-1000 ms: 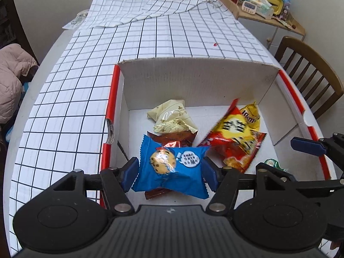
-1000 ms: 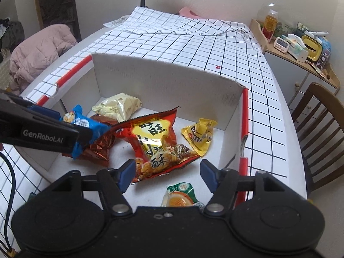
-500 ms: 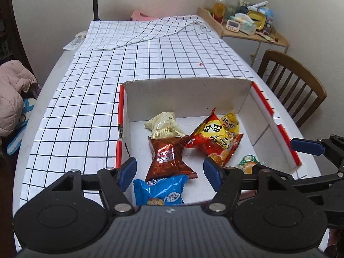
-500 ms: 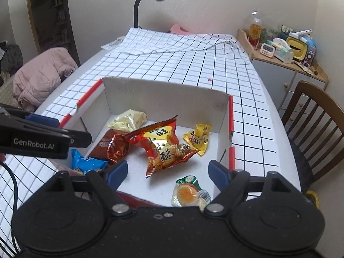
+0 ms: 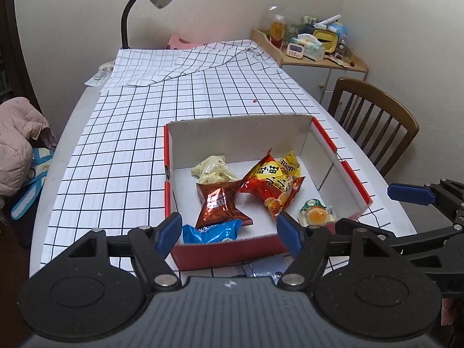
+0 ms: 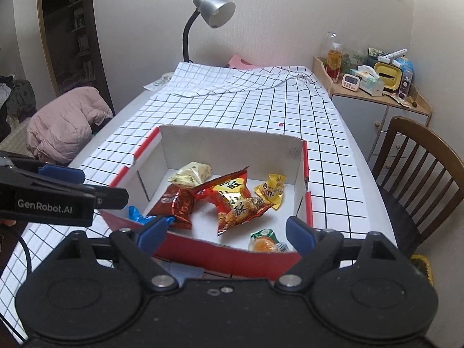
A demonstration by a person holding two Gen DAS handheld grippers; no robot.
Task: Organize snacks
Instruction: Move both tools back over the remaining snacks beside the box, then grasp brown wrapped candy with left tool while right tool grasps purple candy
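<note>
A red-and-white cardboard box [image 5: 240, 136] [image 6: 232, 148] sits on the checked tablecloth. Inside lie a cream packet [image 5: 213, 169], a brown packet [image 5: 219, 203], a blue cookie packet [image 5: 211, 230] [image 6: 137, 214] in the near left corner, a red-yellow bag [image 5: 272, 185] [image 6: 235, 200], a yellow M&M's pack [image 5: 290, 165] and a green-orange jelly pack [image 5: 316, 214] [image 6: 266, 242]. My left gripper [image 5: 229, 229] hovers above the box's near edge, its jaws opening and holding nothing. My right gripper [image 6: 226, 230] hangs beside it, jaws also opening, empty.
A grey desk lamp [image 6: 214, 10] stands at the table's far end, where the cloth is folded over. A wooden chair [image 5: 374, 121] is at the right, with a cluttered cabinet [image 6: 377, 81] behind it. A pink jacket [image 6: 66, 124] lies at the left.
The left gripper let go of the blue cookie packet, which now lies in the box. Both grippers pulled back and up from the box, and their jaws stand wider.
</note>
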